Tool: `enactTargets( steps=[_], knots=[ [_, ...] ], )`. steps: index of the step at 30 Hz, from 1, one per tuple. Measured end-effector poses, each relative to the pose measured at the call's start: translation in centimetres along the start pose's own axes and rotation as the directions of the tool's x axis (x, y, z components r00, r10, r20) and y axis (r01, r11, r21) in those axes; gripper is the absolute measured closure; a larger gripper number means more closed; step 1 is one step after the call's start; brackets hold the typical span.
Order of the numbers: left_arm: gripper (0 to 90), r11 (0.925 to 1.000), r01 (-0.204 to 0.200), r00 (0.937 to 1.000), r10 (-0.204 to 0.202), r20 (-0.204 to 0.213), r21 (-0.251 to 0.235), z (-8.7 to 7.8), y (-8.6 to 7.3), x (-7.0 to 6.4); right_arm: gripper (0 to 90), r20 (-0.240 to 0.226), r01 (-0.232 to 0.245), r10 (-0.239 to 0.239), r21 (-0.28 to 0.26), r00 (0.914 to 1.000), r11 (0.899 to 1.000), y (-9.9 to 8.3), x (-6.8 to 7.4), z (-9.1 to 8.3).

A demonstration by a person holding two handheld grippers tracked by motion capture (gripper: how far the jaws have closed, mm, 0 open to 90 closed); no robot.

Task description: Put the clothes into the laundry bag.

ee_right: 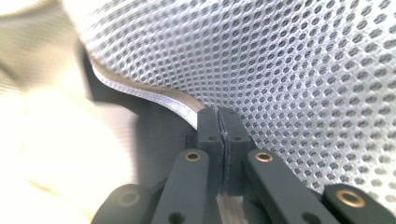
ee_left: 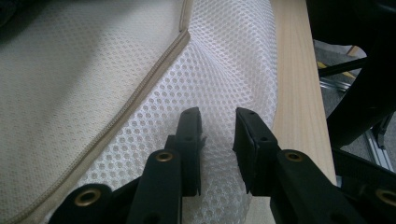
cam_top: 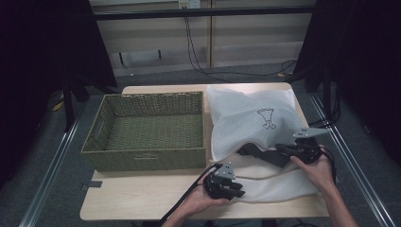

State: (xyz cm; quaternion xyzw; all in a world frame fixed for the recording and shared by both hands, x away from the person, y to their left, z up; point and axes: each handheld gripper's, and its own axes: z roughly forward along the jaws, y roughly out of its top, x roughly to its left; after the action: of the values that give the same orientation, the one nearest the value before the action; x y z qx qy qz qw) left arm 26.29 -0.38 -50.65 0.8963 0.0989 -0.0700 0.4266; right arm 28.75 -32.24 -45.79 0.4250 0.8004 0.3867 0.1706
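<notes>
A white mesh bag point(cam_top: 250, 118) with a small black drawing lies on the right half of the wooden table point(cam_top: 142, 198). My right gripper point(cam_top: 247, 150) is shut on the bag's trimmed upper edge and holds that layer lifted off the lower one; in the right gripper view the jaws point(ee_right: 219, 116) pinch the mesh point(ee_right: 289, 60) at its beige trim. My left gripper point(cam_top: 239, 189) is at the bag's front corner, open. In the left gripper view its jaws point(ee_left: 217, 135) straddle a raised fold of mesh point(ee_left: 224, 60) beside the zipper trim point(ee_left: 140, 93).
An empty green woven basket point(cam_top: 142, 158) stands on the left half of the table, close beside the bag. The table's edge point(ee_left: 294, 93) runs just past the bag's corner. Black frame posts and cables stand behind and beside the table.
</notes>
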Motion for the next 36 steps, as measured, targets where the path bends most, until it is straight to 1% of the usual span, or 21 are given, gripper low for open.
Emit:
enactTargets(
  steps=[4, 7, 10, 12, 13, 14, 16, 17, 20, 22, 24, 25, 26, 27, 28, 30, 32, 33, 34, 35, 36],
  knots=[
    [71.5, 1.0, 0.001, 1.0, -0.001, -0.006, 0.002, 0.0, 0.0, -0.1, 89.5, -0.039, 0.008, -0.011, -0.071, 0.9992, 0.997, -0.2, 1.3, -2.7],
    [71.5, 1.0, 0.006, 0.9999, -0.006, -0.015, 0.002, 0.0, 0.0, -0.1, 89.6, -0.052, 0.014, -0.02, -0.111, 0.9984, 0.994, -0.7, 2.1, -4.4],
    [71.5, 0.9999, 0.01, 0.9996, -0.01, -0.026, -0.005, -0.1, -0.1, -0.3, 89.6, -0.056, 0.011, -0.018, -0.108, 0.9983, 0.994, -1.8, 2.3, -5.4],
    [71.5, 0.9997, 0.018, 0.9997, -0.018, -0.016, -0.019, -0.2, -0.2, -0.3, 89.6, -0.042, 0.018, -0.021, -0.067, 0.9989, 0.998, -2.7, 2.2, -5.2],
    [71.7, 0.9983, 0.036, 0.9993, -0.036, -0.003, -0.046, -0.3, -0.3, -0.3, 89.6, -0.049, 0.009, -0.011, -0.056, 0.9987, 0.998, -3.2, 2.0, -4.9],
    [72.7, 0.9986, 0.025, 0.9996, -0.025, -0.012, -0.047, -0.7, -0.4, -0.2, 89.6, -0.048, 0.002, -0.005, -0.053, 0.9989, 0.999, -3.7, 1.8, -4.6],
    [73.6, 0.9965, 0.031, 0.9995, -0.031, -0.005, -0.077, -1.4, -0.4, 0.0, 89.6, -0.058, -0.006, 0.005, -0.026, 0.9983, 1.0, -4.5, 1.7, -3.9],
    [73.5, 0.993, 0.035, 0.9993, -0.036, -0.007, -0.112, -1.8, -0.3, 0.1, 89.6, -0.059, -0.002, 0.001, -0.01, 0.9983, 1.0, -4.7, 1.7, -3.5],
    [70.6, 0.9907, 0.021, 0.9967, -0.031, -0.076, -0.135, -3.2, 0.0, 0.5, 89.5, -0.067, -0.019, 0.02, 0.015, 0.9976, 1.0, -5.2, 1.6, -2.5],
    [68.6, 0.9877, 0.029, 0.9954, -0.043, -0.086, -0.154, -3.8, 0.1, 1.2, 89.6, -0.06, 0.0, 0.003, 0.05, 0.9982, 0.999, -5.5, 1.7, -2.1],
    [66.6, 0.9886, 0.015, 0.9887, -0.037, -0.145, -0.15, -4.2, 0.0, 1.5, 89.5, -0.053, 0.005, -0.001, 0.073, 0.9986, 0.997, -5.8, 1.7, -1.8],
    [66.6, 0.989, 0.007, 0.988, -0.03, -0.152, -0.148, -4.4, 0.0, 1.6, 89.5, -0.05, 0.001, 0.003, 0.083, 0.9988, 0.997, -5.9, 1.7, -1.6],
    [66.6, 0.9853, 0.014, 0.9883, -0.04, -0.147, -0.17, -4.4, -0.2, 1.7, 89.5, -0.054, -0.007, 0.011, 0.085, 0.9985, 0.996, -6.1, 1.6, -1.5],
    [66.3, 0.9861, 0.004, 0.9843, -0.033, -0.173, -0.166, -4.5, -0.3, 1.8, 89.5, -0.055, -0.013, 0.018, 0.087, 0.9983, 0.996, -6.2, 1.5, -1.4],
    [65.1, 0.9881, 0.005, 0.9823, -0.034, -0.185, -0.154, -4.6, -0.5, 2.0, 89.5, -0.05, -0.021, 0.026, 0.092, 0.9984, 0.995, -6.4, 1.3, -1.2],
    [63.5, 0.9884, 0.019, 0.9766, -0.051, -0.209, -0.151, -4.5, -0.8, 2.4, 89.5, -0.058, -0.027, 0.033, 0.089, 0.9978, 0.996, -6.5, 1.0, -1.2],
    [63.4, 0.9916, 0.028, 0.9709, -0.057, -0.233, -0.126, -4.3, -1.2, 2.8, 89.5, -0.046, -0.023, 0.027, 0.087, 0.9986, 0.996, -6.5, 0.8, -1.2],
    [62.8, 0.9924, 0.031, 0.9701, -0.058, -0.235, -0.119, -4.2, -1.4, 2.9, 89.5, -0.044, -0.023, 0.027, 0.085, 0.9987, 0.996, -6.5, 0.7, -1.1],
    [62.5, 0.9952, 0.025, 0.9674, -0.048, -0.249, -0.095, -4.0, -1.5, 3.0, 89.5, -0.042, -0.018, 0.022, 0.082, 0.9989, 0.996, -6.5, 0.6, -1.1],
    [62.4, 0.9984, 0.021, 0.963, -0.034, -0.267, -0.052, -3.8, -1.6, 2.9, 89.5, -0.043, -0.019, 0.023, 0.082, 0.9988, 0.996, -6.5, 0.6, -1.1],
    [61.6, 0.9995, 0.016, 0.9608, -0.024, -0.276, -0.029, -3.4, -1.8, 2.9, 89.5, -0.035, -0.02, 0.023, 0.082, 0.9991, 0.996, -6.5, 0.5, -1.1]
  ],
)
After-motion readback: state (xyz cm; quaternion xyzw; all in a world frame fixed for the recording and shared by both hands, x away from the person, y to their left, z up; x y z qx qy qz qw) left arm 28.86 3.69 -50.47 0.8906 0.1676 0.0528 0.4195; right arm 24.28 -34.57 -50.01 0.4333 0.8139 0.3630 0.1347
